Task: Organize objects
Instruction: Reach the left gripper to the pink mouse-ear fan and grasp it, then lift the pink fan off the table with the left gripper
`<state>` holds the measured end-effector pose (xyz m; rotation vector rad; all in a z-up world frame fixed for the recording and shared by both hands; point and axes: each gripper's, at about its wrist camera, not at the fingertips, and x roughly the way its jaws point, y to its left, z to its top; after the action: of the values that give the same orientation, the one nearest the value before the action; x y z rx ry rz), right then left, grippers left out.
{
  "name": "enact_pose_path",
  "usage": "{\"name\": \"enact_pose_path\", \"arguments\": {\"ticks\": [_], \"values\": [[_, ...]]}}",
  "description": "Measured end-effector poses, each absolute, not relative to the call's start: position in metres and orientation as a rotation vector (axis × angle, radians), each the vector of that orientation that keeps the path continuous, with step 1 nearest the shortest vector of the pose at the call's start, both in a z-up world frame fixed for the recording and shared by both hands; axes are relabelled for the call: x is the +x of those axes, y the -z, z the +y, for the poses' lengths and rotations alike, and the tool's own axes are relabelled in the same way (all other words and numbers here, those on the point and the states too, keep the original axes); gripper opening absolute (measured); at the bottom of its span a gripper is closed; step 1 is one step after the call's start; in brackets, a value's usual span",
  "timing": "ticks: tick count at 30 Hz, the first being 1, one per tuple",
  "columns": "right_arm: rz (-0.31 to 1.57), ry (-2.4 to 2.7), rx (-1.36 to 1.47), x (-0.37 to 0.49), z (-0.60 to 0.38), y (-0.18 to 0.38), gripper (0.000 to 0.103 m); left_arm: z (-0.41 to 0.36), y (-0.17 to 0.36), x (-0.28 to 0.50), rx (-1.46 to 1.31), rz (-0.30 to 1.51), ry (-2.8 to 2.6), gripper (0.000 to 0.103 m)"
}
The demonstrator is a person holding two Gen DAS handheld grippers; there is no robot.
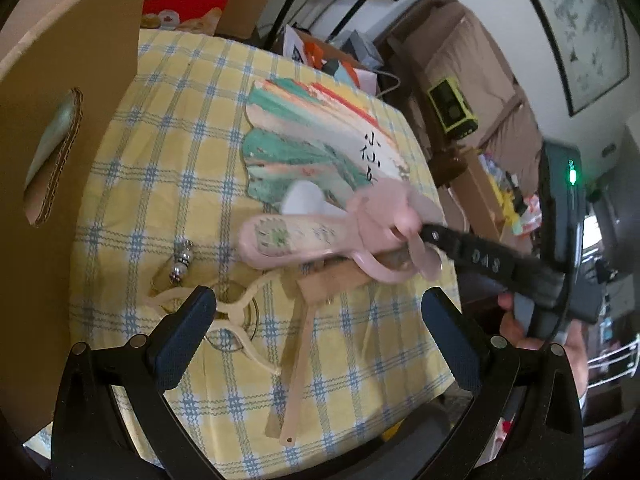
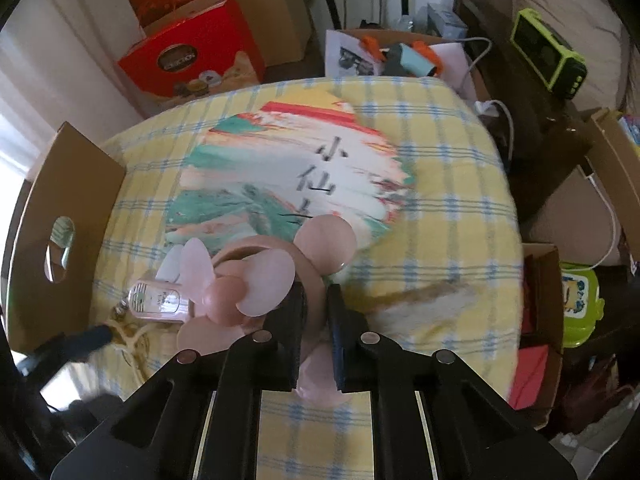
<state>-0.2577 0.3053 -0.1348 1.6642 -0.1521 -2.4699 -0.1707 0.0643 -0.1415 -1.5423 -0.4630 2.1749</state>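
- At the far left stands a cardboard box [image 1: 60, 128], its corrugated wall pierced by an oval handle hole; it is probably where the loose things are meant to go.
- The left tongs [image 1: 316, 324] hang spread and empty over the table [image 1: 168, 128], which is covered by a soft yellow cloth with blue checks.
- Beneath them lie a cream plastic hand fan frame [image 1: 240, 312], thin and looped, a beaded silver charm [image 1: 182, 264], and flat wooden sticks [image 1: 304, 344].
- In the middle, the pink handheld fan [image 2: 248, 284] is smooth moulded plastic: a rounded oblong handle, soft petal-shaped blades and a thin ring guard.
- Behind it a paper folding fan [image 2: 288, 176] lies open and pleated, painted green, red and white with black characters.
- The right tongs [image 2: 316, 312] are pressed together on the ring guard of the pink handheld fan, which is near the table's middle, handle end towards the box.
- Risks: the grip is on a thin, slick rim far from the heavier handle, so the fan may pivot or slip out; the flexible blades could bend against the pads; a swinging handle could knock the charm or drag the folding fan.
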Motion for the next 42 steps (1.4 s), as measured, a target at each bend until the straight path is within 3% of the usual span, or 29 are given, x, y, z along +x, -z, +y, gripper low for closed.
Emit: {"name": "enact_pose_path", "arguments": {"ticks": [11,14,18,30,42], "values": [[-0.138,2.497,1.687,-0.247,0.333,0.141,0.011,0.069,0.161,-0.197,-1.625,-0.594,-2.072,0.102],[-0.124,2.505,1.682,-0.248,0.331,0.141,0.011,0.072,0.165,-0.201,-1.631,-0.636,-2.036,0.094],[-0.126,2.509,1.670,-0.248,0.329,0.142,0.011,0.078,0.175,-0.205,-1.661,-0.646,-1.982,0.074],[-0.182,2.511,1.621,-0.245,0.331,0.140,0.012,0.086,0.165,-0.200,-1.640,-0.567,-2.034,0.073],[-0.319,2.489,1.442,-0.232,0.332,0.092,0.012,0.090,0.106,-0.182,-1.510,-0.525,-1.992,0.068]]}}
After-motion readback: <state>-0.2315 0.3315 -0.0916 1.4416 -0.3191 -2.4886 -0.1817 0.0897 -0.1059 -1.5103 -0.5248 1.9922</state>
